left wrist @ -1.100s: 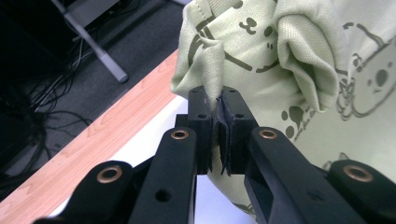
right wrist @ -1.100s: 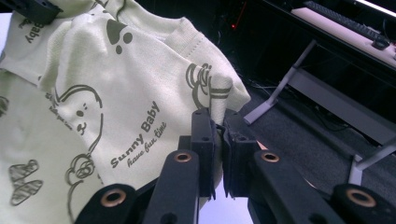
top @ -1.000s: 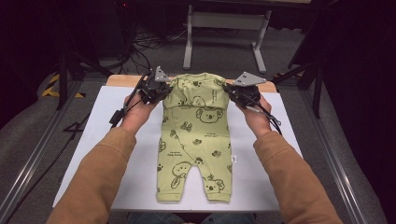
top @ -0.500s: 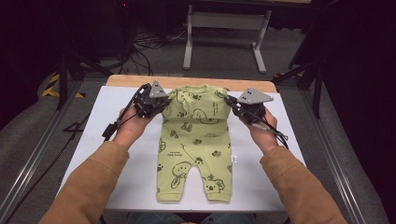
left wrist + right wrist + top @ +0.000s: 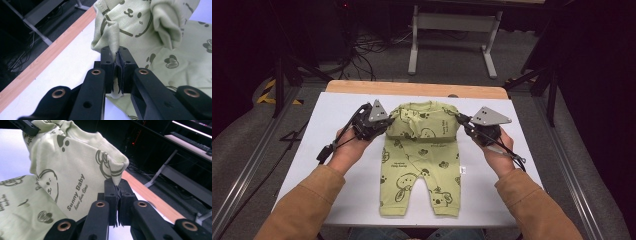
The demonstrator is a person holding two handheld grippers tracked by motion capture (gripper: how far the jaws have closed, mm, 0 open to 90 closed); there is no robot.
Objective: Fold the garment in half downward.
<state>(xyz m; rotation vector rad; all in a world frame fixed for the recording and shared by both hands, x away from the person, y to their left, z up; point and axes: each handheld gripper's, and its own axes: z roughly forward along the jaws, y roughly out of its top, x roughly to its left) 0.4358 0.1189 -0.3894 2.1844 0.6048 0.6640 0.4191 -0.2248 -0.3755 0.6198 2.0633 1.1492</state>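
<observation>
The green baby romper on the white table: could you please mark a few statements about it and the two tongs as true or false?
1. The left tongs are shut on a fold of the baby romper. True.
2. The right tongs hang open above the cloth. False: they are shut on the romper's top corner.
3. The romper's legs point toward the person. True.
4. The romper lies wholly flat. False: its top is lifted and folding over the body.
5. The print reads "Sunny Baby". True.
6. The romper hangs off the white table. False: it lies within the tabletop.
</observation>
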